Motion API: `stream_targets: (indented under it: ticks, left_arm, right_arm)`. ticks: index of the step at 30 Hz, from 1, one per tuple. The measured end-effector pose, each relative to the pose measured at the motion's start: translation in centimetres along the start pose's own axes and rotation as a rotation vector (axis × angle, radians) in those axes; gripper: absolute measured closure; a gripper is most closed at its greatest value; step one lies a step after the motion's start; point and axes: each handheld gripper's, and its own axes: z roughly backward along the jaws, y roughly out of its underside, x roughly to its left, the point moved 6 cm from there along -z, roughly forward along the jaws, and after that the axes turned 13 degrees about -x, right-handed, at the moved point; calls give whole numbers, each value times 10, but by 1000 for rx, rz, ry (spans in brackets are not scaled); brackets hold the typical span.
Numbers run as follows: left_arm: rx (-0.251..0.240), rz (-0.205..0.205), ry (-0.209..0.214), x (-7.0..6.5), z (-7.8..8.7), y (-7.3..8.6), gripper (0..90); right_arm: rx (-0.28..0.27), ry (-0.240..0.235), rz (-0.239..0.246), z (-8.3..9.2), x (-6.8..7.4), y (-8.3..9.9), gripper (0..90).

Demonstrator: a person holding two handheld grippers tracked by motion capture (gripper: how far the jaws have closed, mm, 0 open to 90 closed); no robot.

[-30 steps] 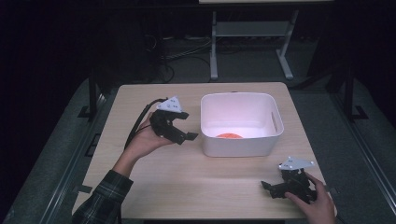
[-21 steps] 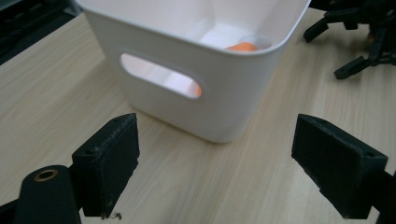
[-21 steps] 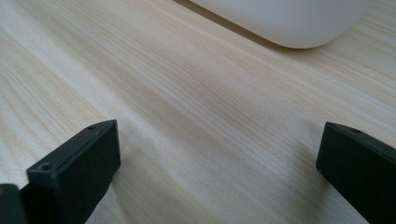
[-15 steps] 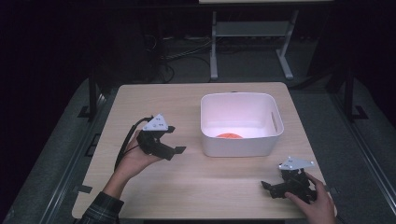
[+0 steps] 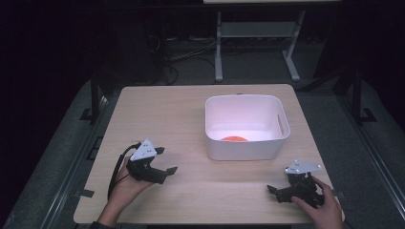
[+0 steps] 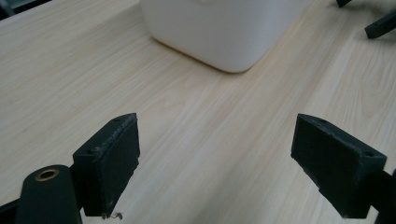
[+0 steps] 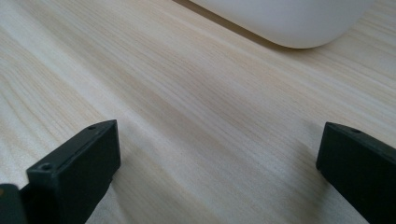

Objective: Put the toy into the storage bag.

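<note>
A white plastic bin [image 5: 246, 143] stands on the right half of the wooden table [image 5: 162, 114], with an orange object [image 5: 234, 139] lying on its floor. My left gripper [image 5: 167, 160] rests low over the front left of the table, open and holding nothing, pointing toward the bin. In the left gripper view the gripper [image 6: 215, 154] has its jaws wide apart over bare wood, with the bin's corner [image 6: 219, 32] ahead. My right gripper [image 5: 273, 193] sits at the front right, open and holding nothing. In the right gripper view the gripper [image 7: 217, 168] frames bare wood below the bin [image 7: 289, 18].
The other gripper's black jaw tips [image 6: 380, 25] show at the top right of the left gripper view. Beyond the table's far edge stand a metal stand [image 5: 253, 43] and cables on a dark floor. Bare wood lies between the two grippers.
My left gripper has drawn back from beside the bin toward the table's front left and come lower. The right gripper has stayed put.
</note>
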Motion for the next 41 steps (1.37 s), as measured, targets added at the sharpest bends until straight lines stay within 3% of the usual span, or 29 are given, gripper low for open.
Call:
stream_targets:
  ticks: [8, 22, 27, 28, 32, 35, 41]
  left_arm:
    - [42, 39, -40, 2, 13, 33, 146]
    - [66, 64, -118, 3, 24, 61, 144]
    - [126, 35, -144, 5, 21, 75, 139]
    - [146, 18, -145, 4, 19, 78, 139]
    - [147, 36, -129, 3, 17, 78, 129]
    - [153, 73, -121, 4, 16, 79, 128]
    - [155, 68, -121, 4, 17, 79, 128]
  right_arm:
    - [0, 0, 0, 0, 0, 0, 0]
    - [0, 0, 0, 0, 0, 0, 0]
    - [0, 0, 0, 0, 0, 0, 0]
    - [0, 0, 0, 0, 0, 0, 0]
    - [0, 0, 0, 0, 0, 0, 0]
    - [0, 0, 0, 0, 0, 0, 0]
    - [-1, -1, 3, 0, 0, 0, 0]
